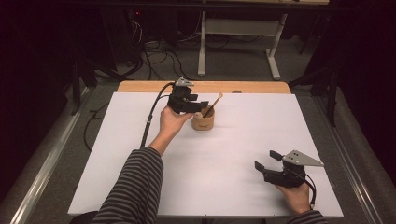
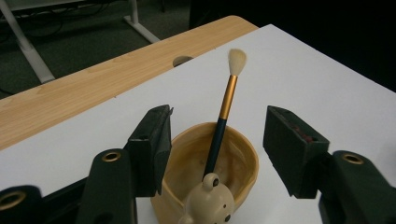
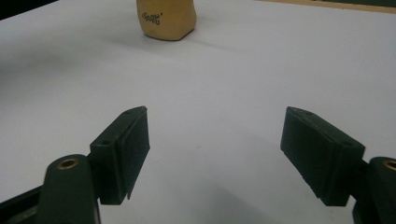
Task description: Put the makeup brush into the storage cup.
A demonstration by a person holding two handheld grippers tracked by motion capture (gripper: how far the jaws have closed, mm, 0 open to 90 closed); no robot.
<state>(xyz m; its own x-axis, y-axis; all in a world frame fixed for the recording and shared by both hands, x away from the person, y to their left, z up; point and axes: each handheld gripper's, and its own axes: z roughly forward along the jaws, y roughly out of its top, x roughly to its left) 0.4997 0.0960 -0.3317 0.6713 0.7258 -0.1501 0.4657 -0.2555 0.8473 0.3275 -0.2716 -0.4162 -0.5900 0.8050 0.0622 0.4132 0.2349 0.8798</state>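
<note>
A lab: white-topped table [image 1: 233, 154], tangled cables [image 1: 154, 56] on grey carpet, dark curtains around.

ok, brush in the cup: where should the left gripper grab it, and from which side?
Probably the gold ferrule, just below the bristles. The brush leans bristles-up out of the tan cup, so that band is the part clear of the rim. Come from above on the near side, where the left gripper already straddles the cup with open jaws, touching nothing.
</note>
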